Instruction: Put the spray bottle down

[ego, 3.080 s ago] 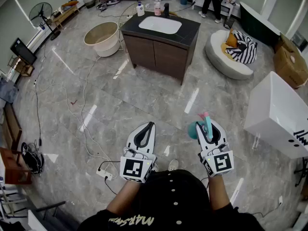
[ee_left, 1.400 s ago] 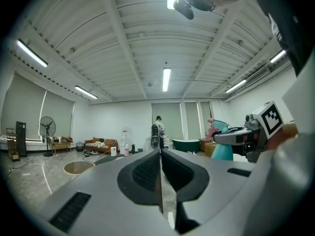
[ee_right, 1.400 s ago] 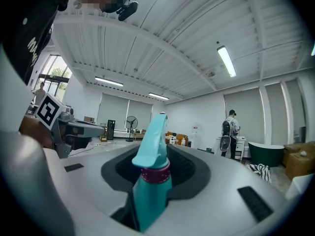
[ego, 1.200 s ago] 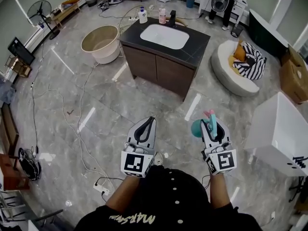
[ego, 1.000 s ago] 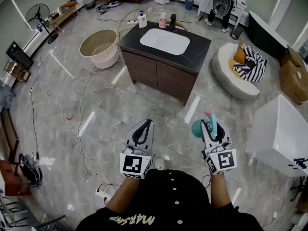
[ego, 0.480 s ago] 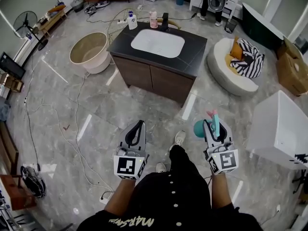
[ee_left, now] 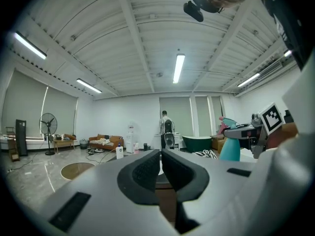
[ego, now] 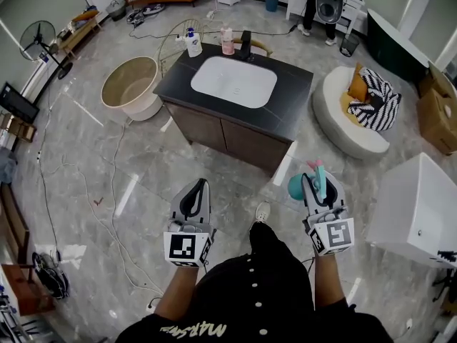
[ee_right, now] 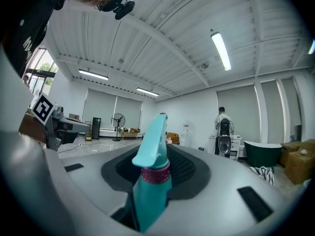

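Note:
The teal spray bottle [ego: 297,187] with a pink-tipped trigger stands upright in my right gripper [ego: 318,184], which is shut on its neck. In the right gripper view the bottle [ee_right: 152,178] rises between the two dark pads, with a purple collar under its trigger. My left gripper [ego: 197,189] is held level beside it, shut with nothing in it; its pads [ee_left: 147,171] meet in the left gripper view. From that view the bottle [ee_left: 230,150] shows at the right. Both grippers point at a dark vanity [ego: 288,108] with a white sink [ego: 234,81].
On the vanity's far edge stand a white pump bottle [ego: 191,43], a pink bottle [ego: 227,40] and a black faucet [ego: 245,43]. A round beige tub [ego: 130,88] is at its left, a cushioned seat [ego: 353,123] and a white bathtub [ego: 421,206] at right. Cables [ego: 107,191] cross the floor.
Both grippers have travelled forward with the person, and the vanity has come nearer and lower in the head view. The bottle stays upright in the right gripper.

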A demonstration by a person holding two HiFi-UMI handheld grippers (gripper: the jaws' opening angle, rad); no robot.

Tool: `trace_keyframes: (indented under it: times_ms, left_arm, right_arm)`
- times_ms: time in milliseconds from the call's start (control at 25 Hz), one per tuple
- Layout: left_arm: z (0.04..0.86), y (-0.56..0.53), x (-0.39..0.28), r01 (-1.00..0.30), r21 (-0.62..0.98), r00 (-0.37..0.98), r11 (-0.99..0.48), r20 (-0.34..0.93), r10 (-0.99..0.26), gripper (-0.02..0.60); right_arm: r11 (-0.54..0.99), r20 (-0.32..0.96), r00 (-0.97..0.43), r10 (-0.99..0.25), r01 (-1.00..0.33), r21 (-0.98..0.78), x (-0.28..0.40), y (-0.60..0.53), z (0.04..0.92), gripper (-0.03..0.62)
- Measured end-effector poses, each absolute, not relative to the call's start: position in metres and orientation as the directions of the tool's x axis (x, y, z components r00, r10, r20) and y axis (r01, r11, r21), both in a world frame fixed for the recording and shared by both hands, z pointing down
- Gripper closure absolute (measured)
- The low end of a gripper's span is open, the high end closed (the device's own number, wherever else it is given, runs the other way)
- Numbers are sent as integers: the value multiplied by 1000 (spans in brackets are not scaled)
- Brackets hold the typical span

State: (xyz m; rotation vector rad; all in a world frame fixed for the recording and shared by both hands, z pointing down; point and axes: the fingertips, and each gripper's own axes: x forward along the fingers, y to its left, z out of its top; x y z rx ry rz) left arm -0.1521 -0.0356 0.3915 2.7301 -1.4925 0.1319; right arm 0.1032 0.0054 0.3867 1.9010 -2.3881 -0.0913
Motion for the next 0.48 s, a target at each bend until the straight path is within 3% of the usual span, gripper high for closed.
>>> trace_keyframes:
  times_ms: [480]
  left_arm:
    - [361,-191,-88,-887,-35,458,-460,56,-887,560]
  right_arm:
    - [289,8,-290,-957,-950,116,177,-164,360,468]
